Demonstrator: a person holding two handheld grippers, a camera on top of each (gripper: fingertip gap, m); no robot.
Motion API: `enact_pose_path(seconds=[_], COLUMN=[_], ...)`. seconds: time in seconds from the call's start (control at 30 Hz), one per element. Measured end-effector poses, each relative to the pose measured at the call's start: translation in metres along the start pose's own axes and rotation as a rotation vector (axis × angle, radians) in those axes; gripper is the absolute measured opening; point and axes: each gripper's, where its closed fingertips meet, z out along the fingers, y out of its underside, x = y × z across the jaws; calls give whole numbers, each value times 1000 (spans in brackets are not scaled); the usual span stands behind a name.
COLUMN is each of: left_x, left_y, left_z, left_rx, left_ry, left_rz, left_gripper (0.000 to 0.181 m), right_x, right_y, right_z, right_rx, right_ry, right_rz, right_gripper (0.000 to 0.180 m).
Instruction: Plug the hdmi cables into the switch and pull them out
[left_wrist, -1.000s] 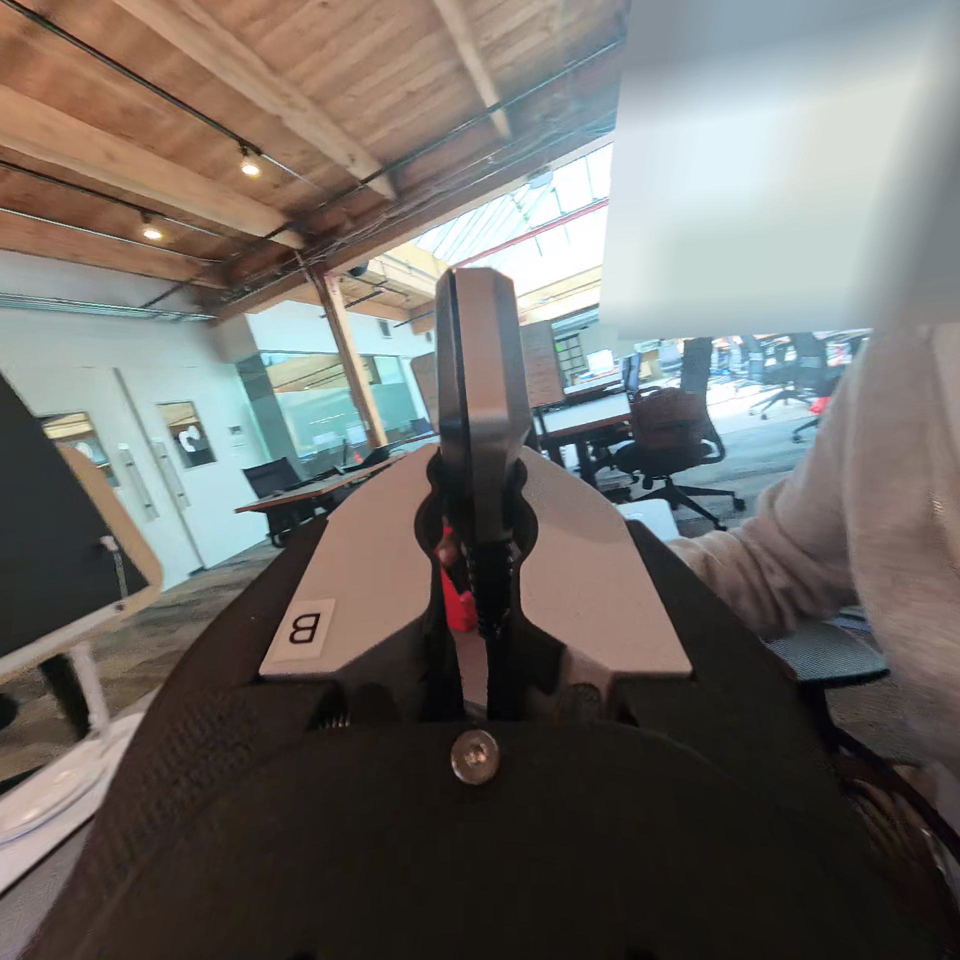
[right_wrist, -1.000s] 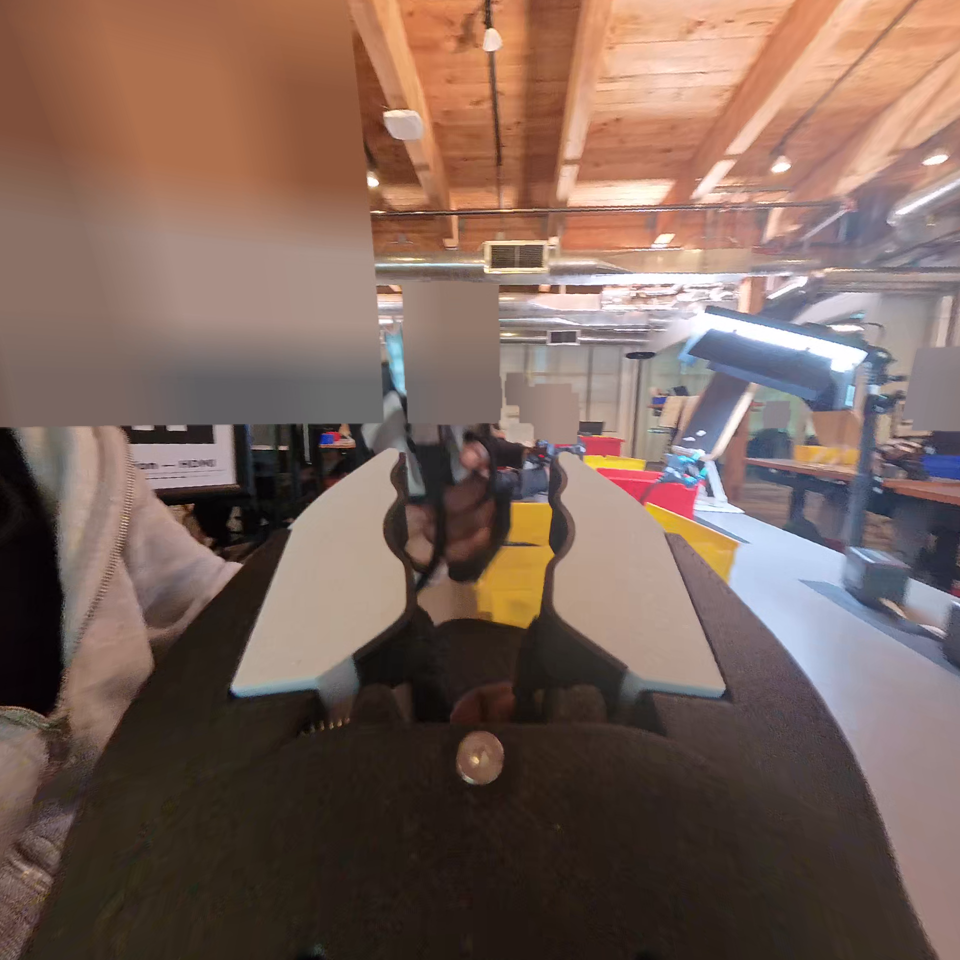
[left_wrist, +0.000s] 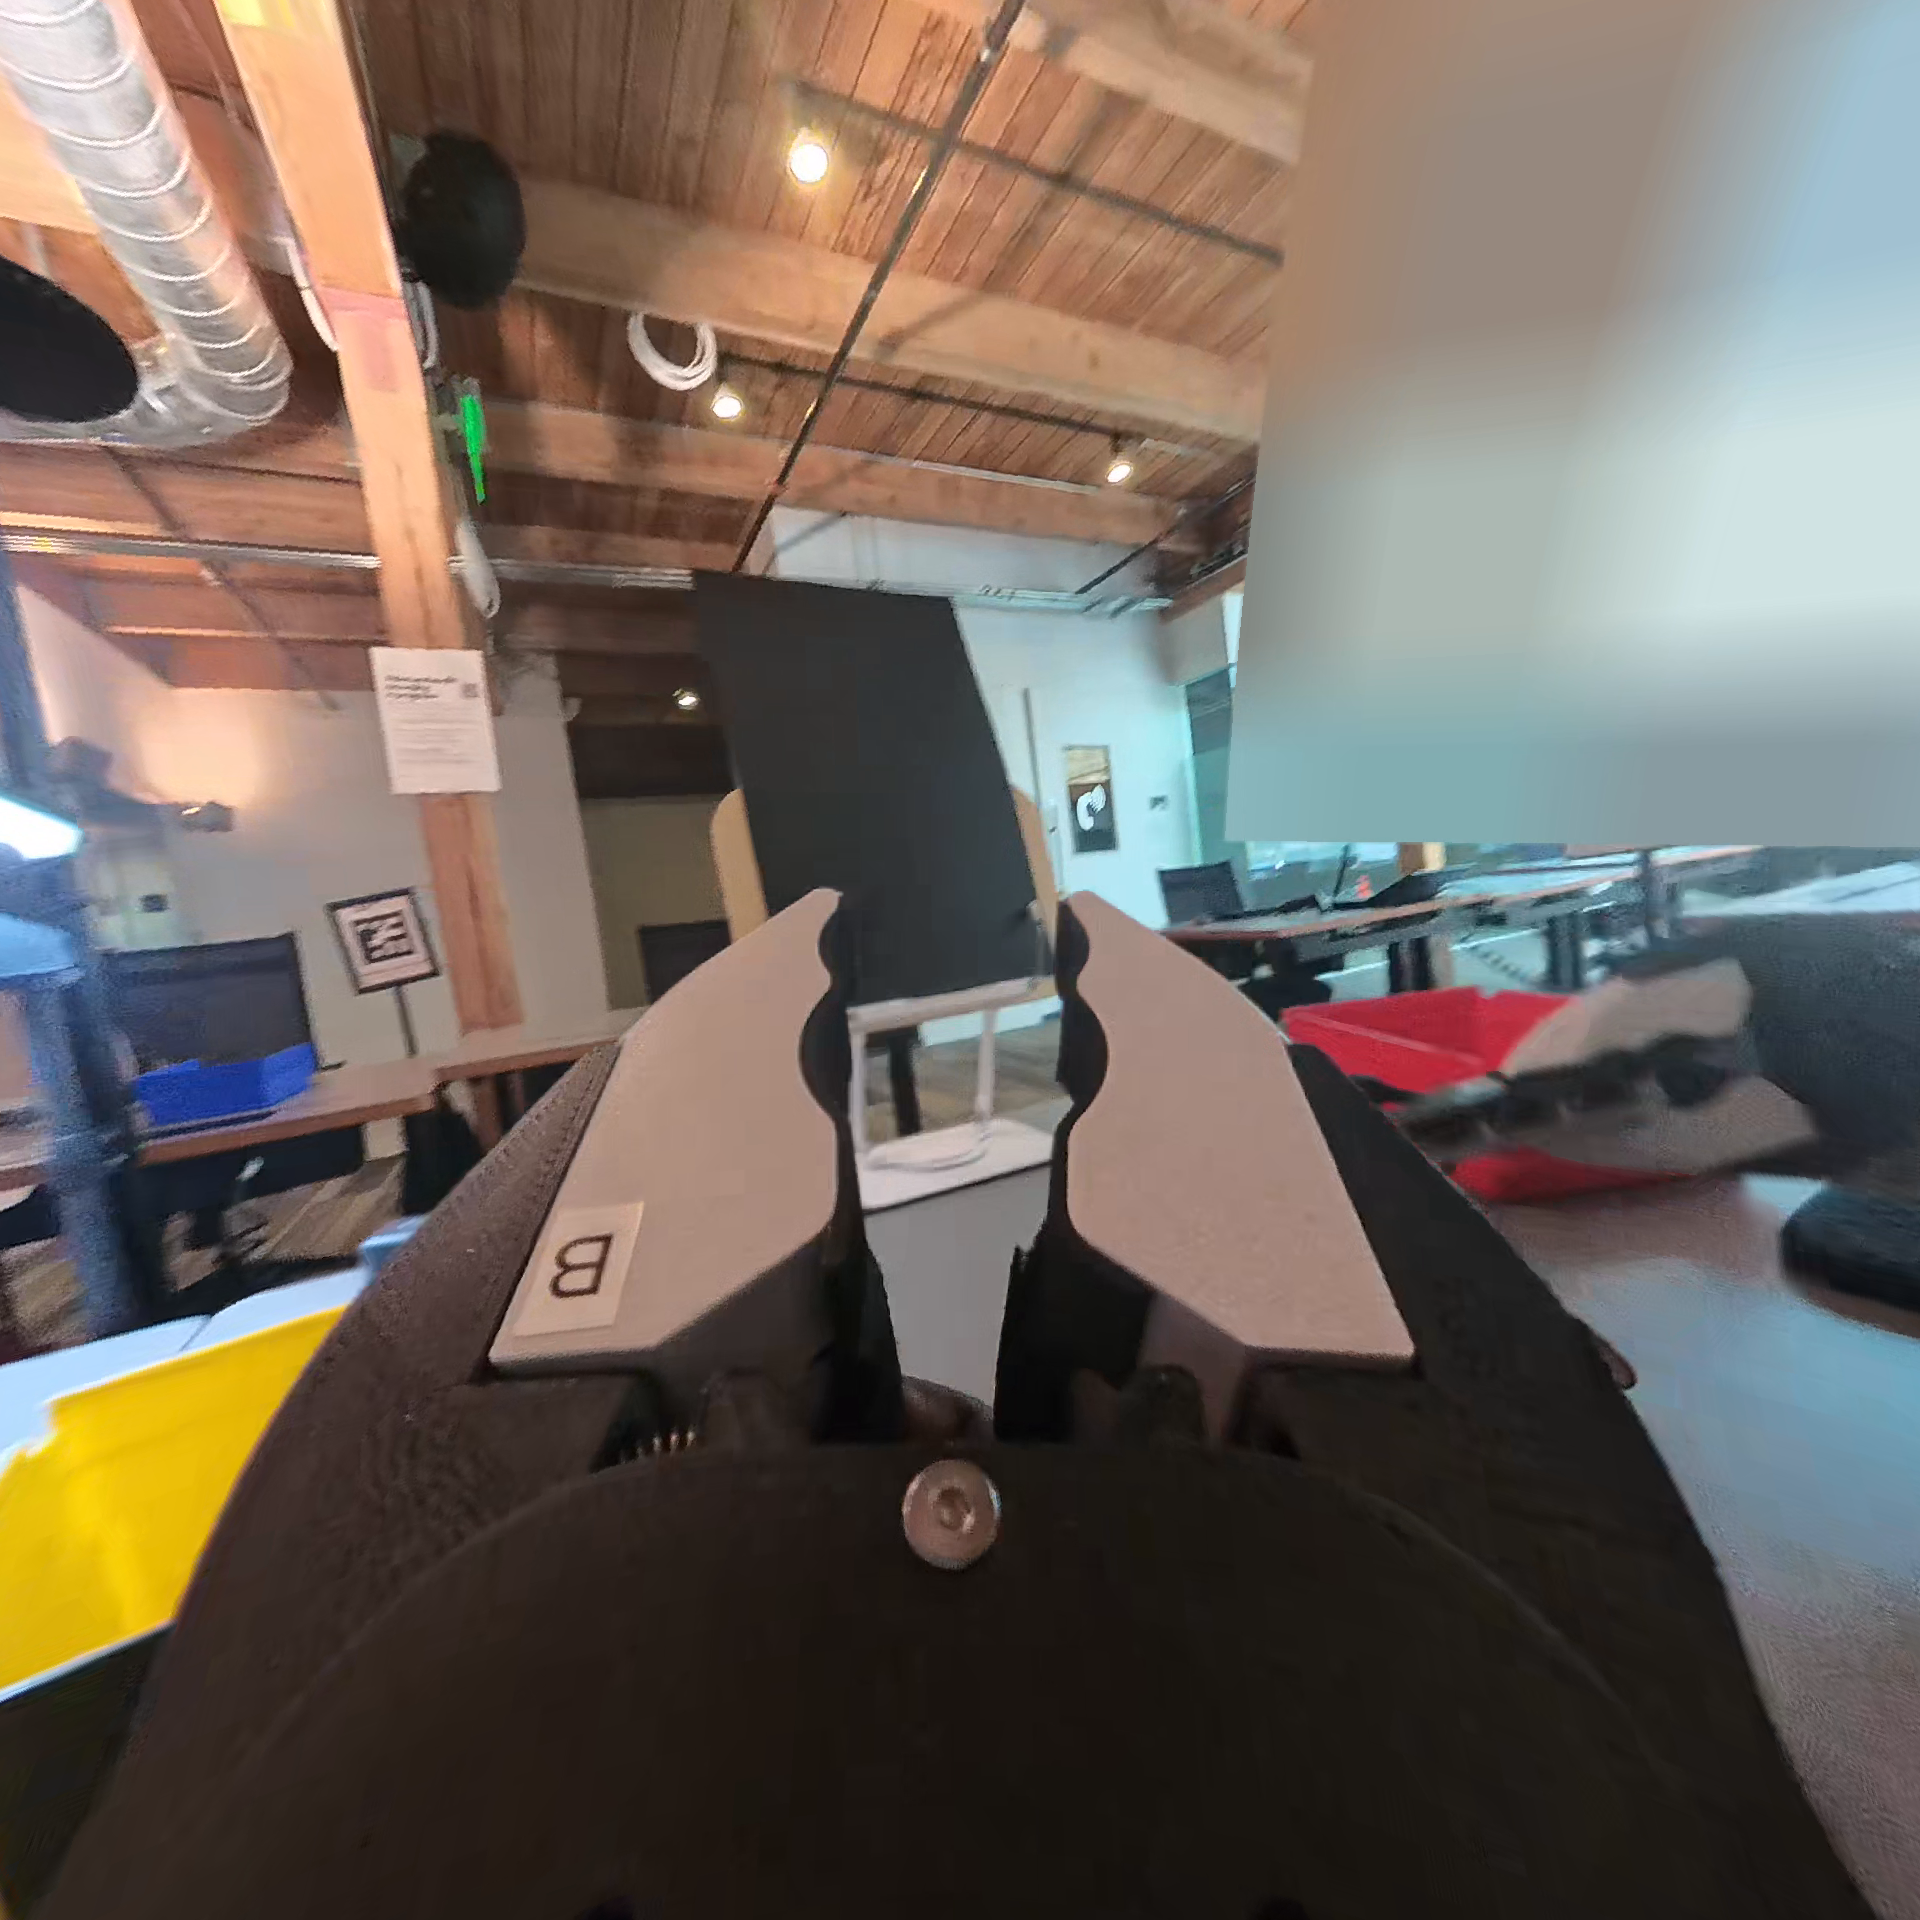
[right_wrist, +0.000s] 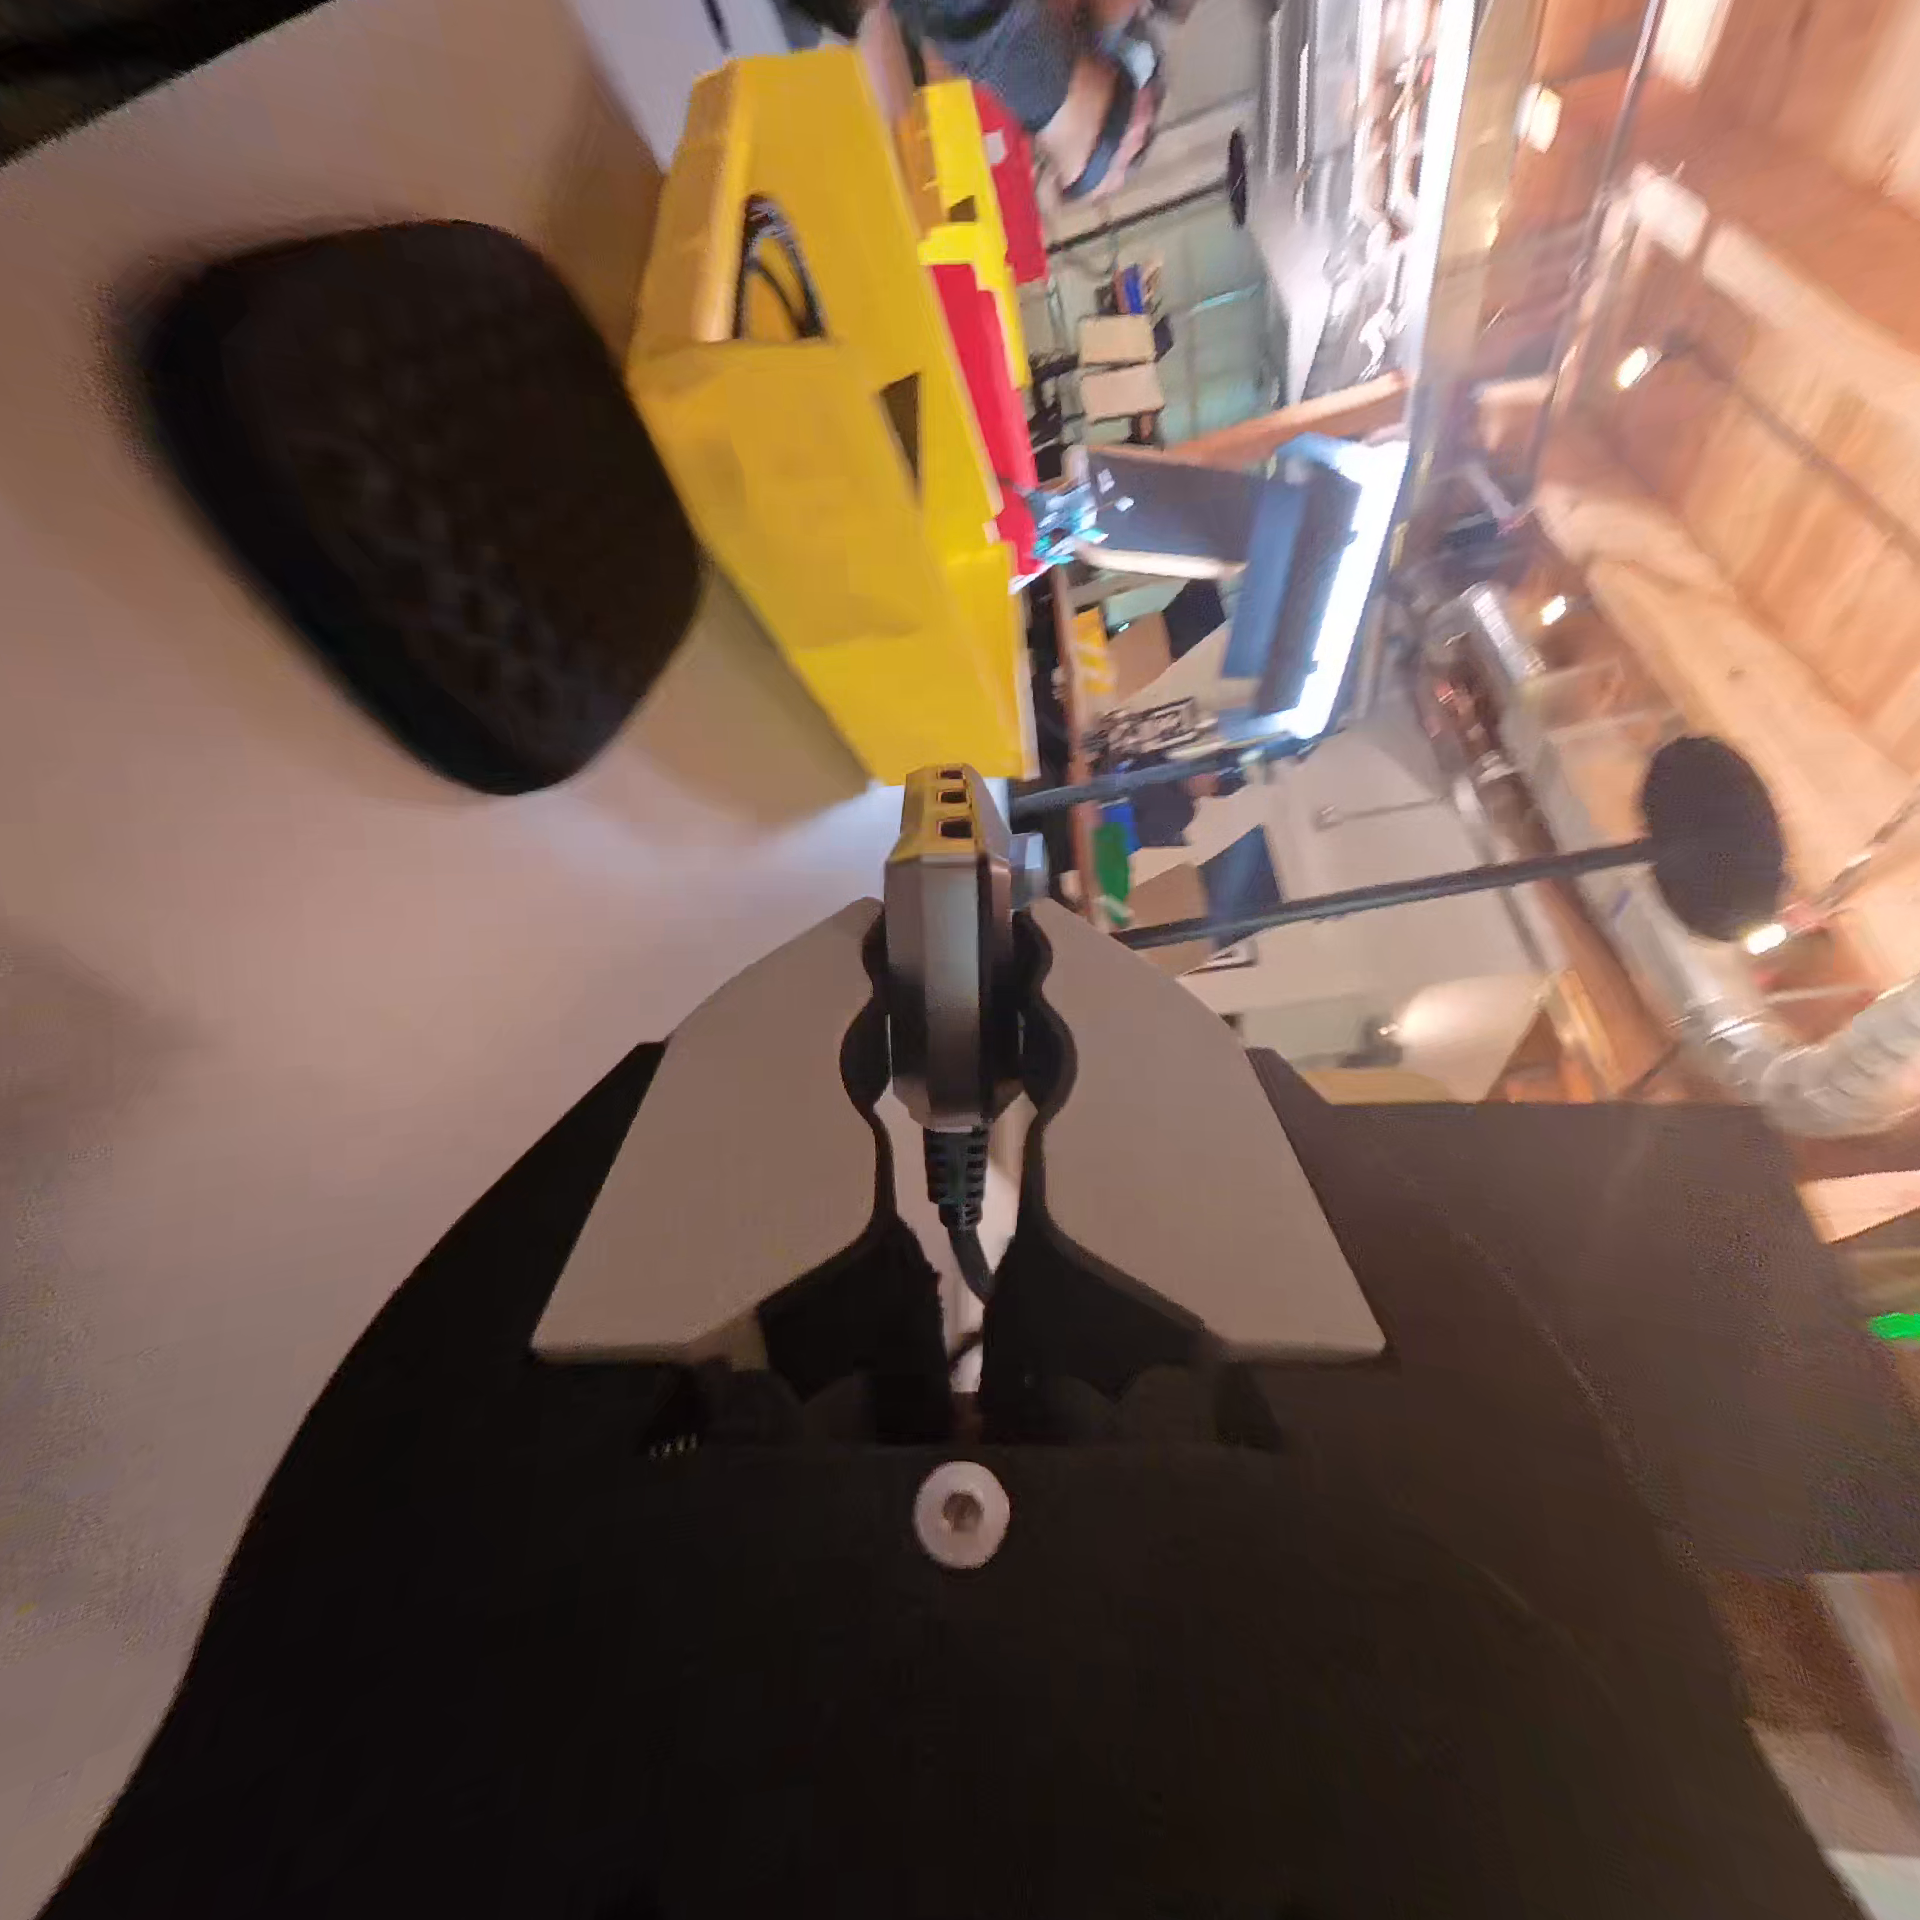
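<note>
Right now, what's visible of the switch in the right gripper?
The switch is a slim grey metal-looking body clamped edge-on between the right gripper fingers. Its far end sticks out past the fingertips and shows a row of three ports. A black cable with ribbed strain relief leaves its near end. It is off the table.

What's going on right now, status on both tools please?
Left tool open, empty. Right tool shut on the switch, its cable trailing back between the fingers. No cable plugged into its end ports. Nothing in the way.
</note>
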Motion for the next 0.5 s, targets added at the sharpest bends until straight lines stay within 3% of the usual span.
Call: enact_pose_path(seconds=[0.17,0.3,0.5], left_x=[-40,-63,-63], left_y=[8,22,81], left_z=[-30,-47,-60], left_rx=[-98,-159,-502], left_ry=[-131,-216,-144], left_rz=[44,29,-26], left_gripper=[35,36,41], right_x=[-97,-110,-133], right_y=[19,27,21], right_z=[15,17,-3], right_rx=[-128,-126,-89], right_ry=[-207,-220,-518], right_rz=[107,151,541], right_gripper=[21,23,57])
